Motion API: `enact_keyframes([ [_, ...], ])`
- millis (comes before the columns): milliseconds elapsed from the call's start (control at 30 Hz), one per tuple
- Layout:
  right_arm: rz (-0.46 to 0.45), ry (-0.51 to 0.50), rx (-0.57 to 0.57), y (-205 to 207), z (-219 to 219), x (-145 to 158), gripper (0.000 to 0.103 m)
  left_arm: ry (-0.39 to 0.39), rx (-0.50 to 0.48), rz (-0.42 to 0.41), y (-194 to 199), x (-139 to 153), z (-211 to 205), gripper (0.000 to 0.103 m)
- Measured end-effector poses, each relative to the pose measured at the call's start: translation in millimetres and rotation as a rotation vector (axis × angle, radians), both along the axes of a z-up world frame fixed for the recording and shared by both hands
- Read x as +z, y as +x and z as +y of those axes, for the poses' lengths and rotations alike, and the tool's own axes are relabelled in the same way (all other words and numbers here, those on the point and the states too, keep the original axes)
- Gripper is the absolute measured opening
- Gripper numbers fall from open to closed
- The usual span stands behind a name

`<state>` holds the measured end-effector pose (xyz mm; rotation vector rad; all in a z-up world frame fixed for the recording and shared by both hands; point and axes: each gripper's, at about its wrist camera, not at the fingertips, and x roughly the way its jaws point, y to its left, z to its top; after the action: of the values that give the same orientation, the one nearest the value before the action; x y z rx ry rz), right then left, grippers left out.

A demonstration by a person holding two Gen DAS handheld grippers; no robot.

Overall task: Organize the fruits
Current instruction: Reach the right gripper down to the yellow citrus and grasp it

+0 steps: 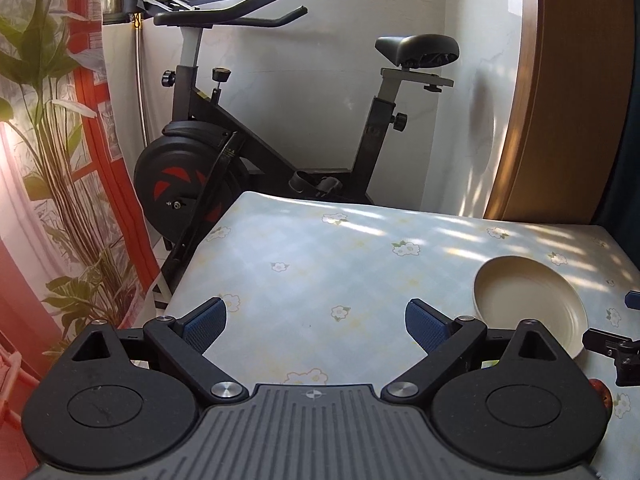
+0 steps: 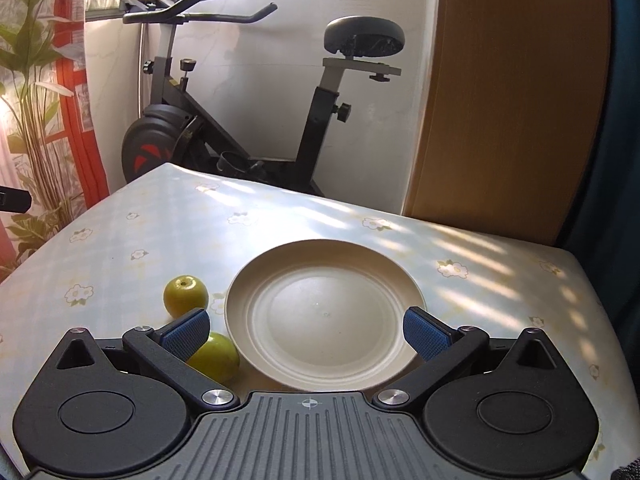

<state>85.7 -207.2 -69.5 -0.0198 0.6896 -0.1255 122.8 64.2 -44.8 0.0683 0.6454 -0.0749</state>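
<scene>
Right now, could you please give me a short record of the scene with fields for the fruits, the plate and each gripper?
fruits: two green fruits, far one and near one, both on the table left of the plate
plate: cream plate, nothing on it
near fruit: close to the plate rim, partly behind a blue finger
left gripper: open, holding nothing, over the tablecloth
right gripper: open, holding nothing, over the plate
background: exercise bike

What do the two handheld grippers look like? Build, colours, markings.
The left gripper and right gripper look identical: black linkage arms, silver pivot screws, round black housings, blue textured finger pads, and a grey ribbed centre plate with a crosshair mark. No cables or sleeves show.
</scene>
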Motion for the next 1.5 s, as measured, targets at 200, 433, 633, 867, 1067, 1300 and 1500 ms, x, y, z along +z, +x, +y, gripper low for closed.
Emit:
enact_keyframes([
  [200, 0.069, 0.039, 0.059, 9, 8, -11, 0.099, 0.020, -0.091, -0.016, 9, -12, -7, 0.097],
  [433, 0.204, 0.073, 0.111, 19, -1, -13, 0.071, -0.022, -0.168, 0.029, 17, -31, -13, 0.083],
  [633, 0.330, 0.148, 0.173, 28, -2, -20, 0.060, -0.068, -0.175, 0.069, 19, -43, -15, 0.067],
  [867, 0.428, 0.188, 0.261, 36, 22, -32, 0.056, -0.063, -0.176, 0.080, 13, -47, -13, 0.067],
  [1067, 0.470, 0.214, 0.255, 41, 24, -42, 0.051, -0.065, -0.183, 0.094, 13, -48, -11, 0.066],
  [1300, 0.485, 0.239, 0.249, 41, 19, -46, 0.043, -0.082, -0.194, 0.107, 13, -49, -12, 0.065],
  [1500, 0.484, 0.236, 0.265, 41, 18, -45, 0.042, -0.078, -0.208, 0.109, 11, -49, -14, 0.064],
])
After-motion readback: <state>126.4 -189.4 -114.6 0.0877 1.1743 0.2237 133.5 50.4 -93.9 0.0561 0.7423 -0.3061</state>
